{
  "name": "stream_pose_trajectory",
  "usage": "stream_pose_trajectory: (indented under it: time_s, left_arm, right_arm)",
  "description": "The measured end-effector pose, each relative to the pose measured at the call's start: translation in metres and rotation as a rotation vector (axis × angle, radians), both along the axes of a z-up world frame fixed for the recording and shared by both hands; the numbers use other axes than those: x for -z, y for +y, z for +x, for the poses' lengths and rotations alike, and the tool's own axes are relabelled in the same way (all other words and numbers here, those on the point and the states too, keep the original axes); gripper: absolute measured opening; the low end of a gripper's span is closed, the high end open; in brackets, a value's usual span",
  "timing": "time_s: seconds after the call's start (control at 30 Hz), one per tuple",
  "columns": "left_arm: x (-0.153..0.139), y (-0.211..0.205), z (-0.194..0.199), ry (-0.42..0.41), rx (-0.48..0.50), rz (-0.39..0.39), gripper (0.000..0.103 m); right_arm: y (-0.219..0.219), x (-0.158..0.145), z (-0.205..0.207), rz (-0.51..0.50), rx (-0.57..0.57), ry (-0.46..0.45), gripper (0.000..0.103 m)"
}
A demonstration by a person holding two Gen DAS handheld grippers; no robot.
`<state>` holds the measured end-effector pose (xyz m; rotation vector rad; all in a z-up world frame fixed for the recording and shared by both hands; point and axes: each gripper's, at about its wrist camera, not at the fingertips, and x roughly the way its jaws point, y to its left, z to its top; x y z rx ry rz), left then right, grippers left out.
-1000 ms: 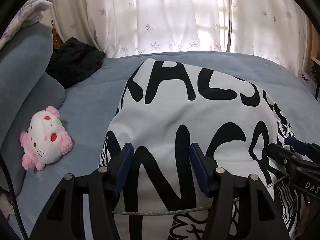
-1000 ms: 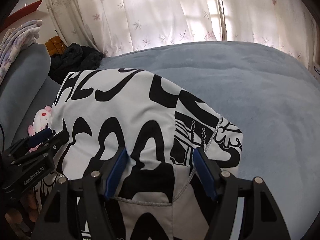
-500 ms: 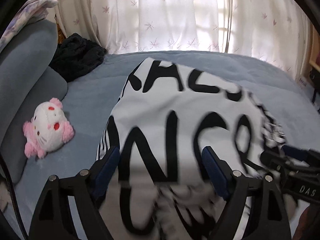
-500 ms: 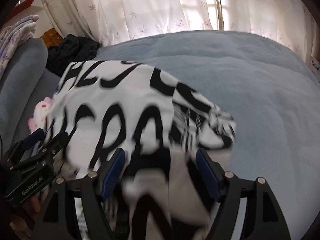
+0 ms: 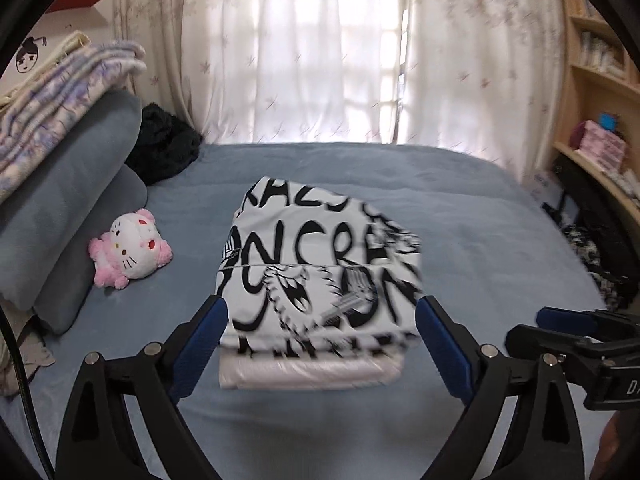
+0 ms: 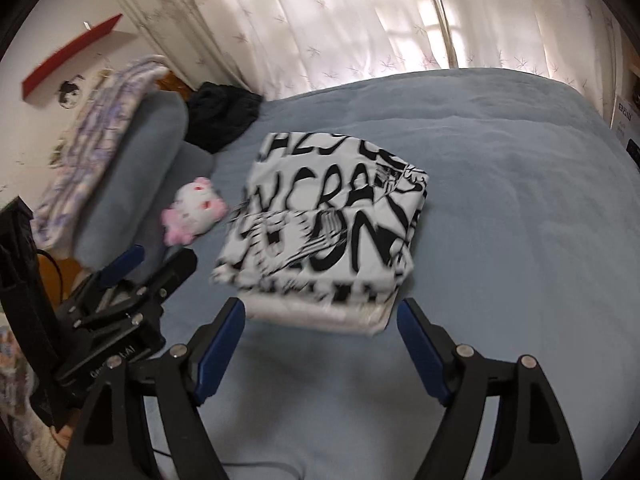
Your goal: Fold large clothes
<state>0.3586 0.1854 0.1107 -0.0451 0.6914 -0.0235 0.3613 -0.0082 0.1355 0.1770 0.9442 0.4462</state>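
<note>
Risk is judged mainly in the loose top fold of the printed garment [image 5: 320, 276], which could be sprung open or skewed if caught by a claw. Both the left claw [image 5: 322, 334] and right claw [image 6: 320, 338] are seen opening, nothing between their jaws. The garment is laid just ahead of them on the bed [image 6: 500, 208], its long axis running away from them toward the curtain [image 5: 320, 48].

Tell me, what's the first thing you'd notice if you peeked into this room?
The folded white garment with big black letters jumps out first, lying in the middle of the blue bed. Next comes the pink and white plush cat, sitting to its left against the grey pillows. Behind the bed, bright white curtains glow with daylight.
</note>
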Motion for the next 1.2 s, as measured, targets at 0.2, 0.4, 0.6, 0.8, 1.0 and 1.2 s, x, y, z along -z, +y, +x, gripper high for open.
stream_pose_trajectory:
  time_s: [0.2,0.4,0.6,0.8,1.0,1.2]
  left_arm:
    - [-0.054,-0.021,-0.094,-0.039,0.026,-0.021,0.099]
    - [-0.069,-0.044,-0.168,-0.044,0.081,-0.068,0.1]
    - [-0.052,-0.07,-0.226,-0.024,0.128,-0.086,0.1]
    - [-0.012,-0.096,-0.261,-0.014,0.113,-0.058,0.1]
    - [0.038,-0.121,-0.285,-0.007,0.087,-0.037,0.1]
    - [0.077,-0.145,-0.302,0.033,0.07,-0.025,0.101]
  right_arm:
    - [-0.02,-0.057,-0.087,0.025,-0.049,-0.041,0.079]
    - [-0.042,-0.081,-0.161,0.035,-0.07,-0.066,0.082]
    - [-0.066,-0.065,-0.213,-0.007,-0.066,-0.09,0.082]
    - [-0.095,-0.024,-0.246,-0.027,-0.009,-0.126,0.082]
    - [-0.122,0.033,-0.278,-0.078,0.077,-0.155,0.094]
    - [-0.151,0.085,-0.303,-0.072,0.185,-0.11,0.096]
